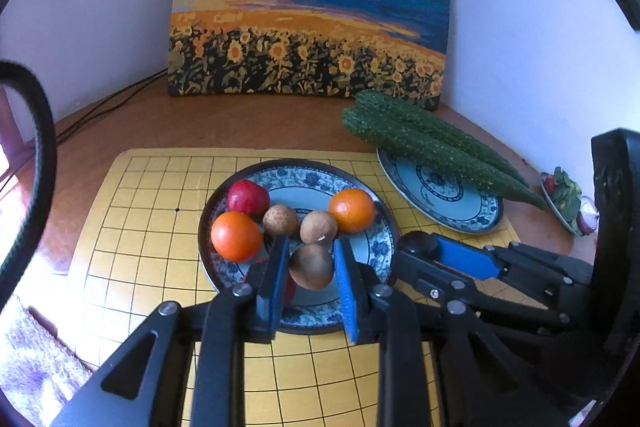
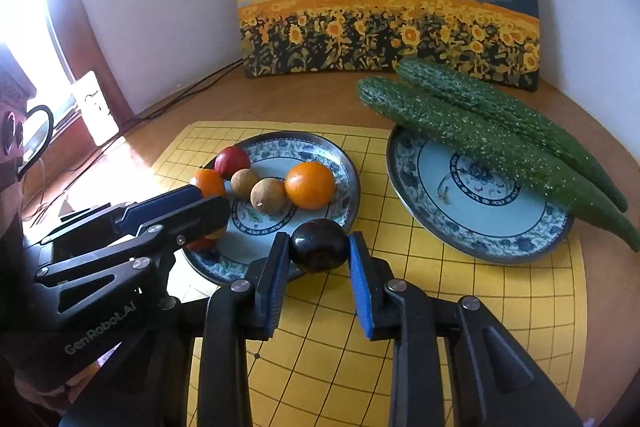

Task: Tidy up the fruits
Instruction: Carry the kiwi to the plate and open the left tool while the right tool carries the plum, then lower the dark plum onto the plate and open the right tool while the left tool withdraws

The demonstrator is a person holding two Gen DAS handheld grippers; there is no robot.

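Blue pads on both tools: what is each one holding? (Editor)

Left gripper [image 1: 311, 247] is closed on a brown fruit [image 1: 311, 265], one pad against each side. Right gripper [image 2: 319, 239] clamps a dark fruit [image 2: 318, 247] the same way. (Photographer)

How are they posed? (Editor)

The left one reaches in from the near edge, fingers pointing toward the sunflower painting [image 1: 312, 7], its catch over the near half of the fruit plate [image 1: 304, 171]. The right one comes in from the right at a slant; its dark fruit sits at that plate's near right rim. Whether it rests on the rim or hangs above it, I cannot tell. (Photographer)

And the other fruit? (Editor)

All on the same blue-and-white plate: a red fruit [image 1: 248, 197] at the back left, an orange [image 1: 236, 235] just in front of it, a second orange [image 1: 352, 209] on the right, and two small brown fruits [image 1: 280, 220] side by side between them. Something red shows under the left fingers, too hidden to name. (Photographer)

Surroundings? (Editor)

A second plate [image 2: 480, 251] to the right carries two cucumbers [image 2: 480, 135] lying across its far rim. Both plates stand on a yellow gridded mat [image 1: 140, 207] on a wooden table [image 1: 240, 123], with the painting leaning on the wall behind. (Photographer)
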